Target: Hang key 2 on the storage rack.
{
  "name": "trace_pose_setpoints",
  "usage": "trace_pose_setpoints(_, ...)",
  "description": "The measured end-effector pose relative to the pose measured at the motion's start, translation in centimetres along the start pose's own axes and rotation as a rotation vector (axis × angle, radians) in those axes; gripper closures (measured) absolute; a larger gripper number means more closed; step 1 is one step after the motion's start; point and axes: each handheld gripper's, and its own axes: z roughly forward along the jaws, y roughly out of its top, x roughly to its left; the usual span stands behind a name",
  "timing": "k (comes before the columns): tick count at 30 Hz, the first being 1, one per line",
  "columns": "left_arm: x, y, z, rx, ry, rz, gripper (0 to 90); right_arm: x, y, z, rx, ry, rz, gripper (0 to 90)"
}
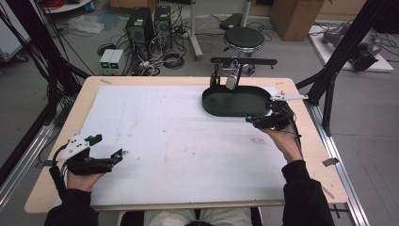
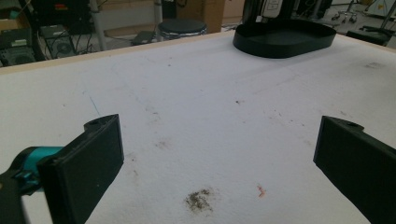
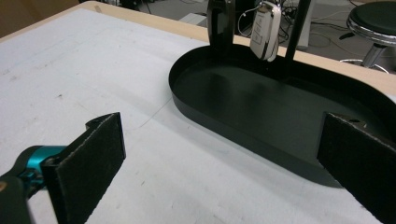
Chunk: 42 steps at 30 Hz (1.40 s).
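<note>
White table cover [image 1: 179, 141], both grippers gaping: right gripper [image 3: 219, 163] beside black tray [image 3: 261, 116], probably a key fob [image 3: 265, 30] hanging above; left gripper [image 2: 215, 158] well apart.

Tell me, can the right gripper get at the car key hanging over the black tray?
Probably yes. The right gripper is open beside the black tray, and nothing lies between it and the car key hanging from the stand.
</note>
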Motion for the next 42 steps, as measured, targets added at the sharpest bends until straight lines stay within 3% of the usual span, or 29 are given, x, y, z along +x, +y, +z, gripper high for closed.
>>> trace_pose_setpoints(7, 0.0, -0.1, 0.0, 0.008, -0.004, 0.001, 2.0, -0.1, -1.6, -0.4, -0.011, 0.008, 0.005, 0.9)
trace_pose_setpoints(8, 0.0, -0.1, 0.0, 0.008, -0.004, 0.000, 2.0, 0.0, -2.1, -0.6, -0.011, -0.009, -0.006, 0.9)
trace_pose_setpoints(19, 0.0, -0.1, 0.1, 0.015, -0.006, -0.003, 2.0, -0.2, -4.7, -1.8, -0.086, -0.026, 0.012, 0.9)
trace_pose_setpoints(25, 0.0, -0.2, 0.0, 0.019, -0.005, -0.004, 2.0, 0.0, -5.6, -2.3, -0.089, -0.010, -0.009, 0.9)
trace_pose_setpoints(31, -0.1, -0.2, 0.0, 0.025, -0.010, 0.000, 2.0, -0.2, -6.7, -2.6, -0.090, -0.031, -0.014, 0.8)
trace_pose_setpoints(38, -0.1, -0.2, 0.0, 0.027, -0.009, -0.003, 2.0, -0.7, -8.5, -3.9, -0.191, -0.041, 0.026, 0.8)
trace_pose_setpoints(42, -0.1, -0.2, 0.1, 0.028, -0.008, -0.004, 2.0, -1.0, -8.8, -4.3, -0.215, -0.036, 0.055, 0.8)
